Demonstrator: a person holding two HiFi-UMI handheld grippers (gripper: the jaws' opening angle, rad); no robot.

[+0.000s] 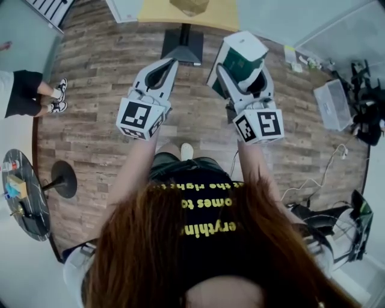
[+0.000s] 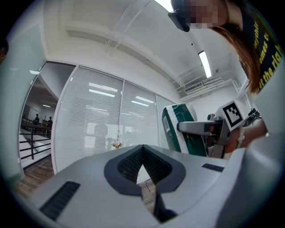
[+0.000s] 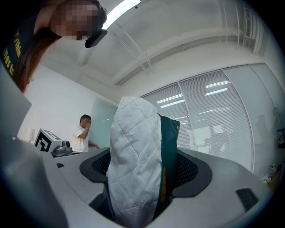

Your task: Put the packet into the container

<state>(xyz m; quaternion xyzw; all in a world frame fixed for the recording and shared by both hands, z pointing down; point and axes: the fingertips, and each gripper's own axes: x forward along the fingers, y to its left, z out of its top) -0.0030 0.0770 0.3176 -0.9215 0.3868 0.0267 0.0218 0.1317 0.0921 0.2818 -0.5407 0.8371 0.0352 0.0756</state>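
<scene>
A green and white packet (image 1: 239,55) is clamped upright in my right gripper (image 1: 243,72), raised above the wooden floor. In the right gripper view the quilted white and green packet (image 3: 139,156) fills the gap between the jaws of the right gripper (image 3: 142,167). My left gripper (image 1: 169,62) is held beside it, to the left, shut with nothing in it. In the left gripper view the left gripper (image 2: 142,148) has its pads together, and the packet (image 2: 178,129) shows to the right. I cannot make out which thing is the container.
A yellow table (image 1: 180,15) on a black foot stands ahead with a brown object (image 1: 189,5) on it. A clear plastic bin (image 1: 332,104) and cables lie at the right. A round black table (image 1: 25,198) stands at the left. A person (image 3: 82,133) stands nearby.
</scene>
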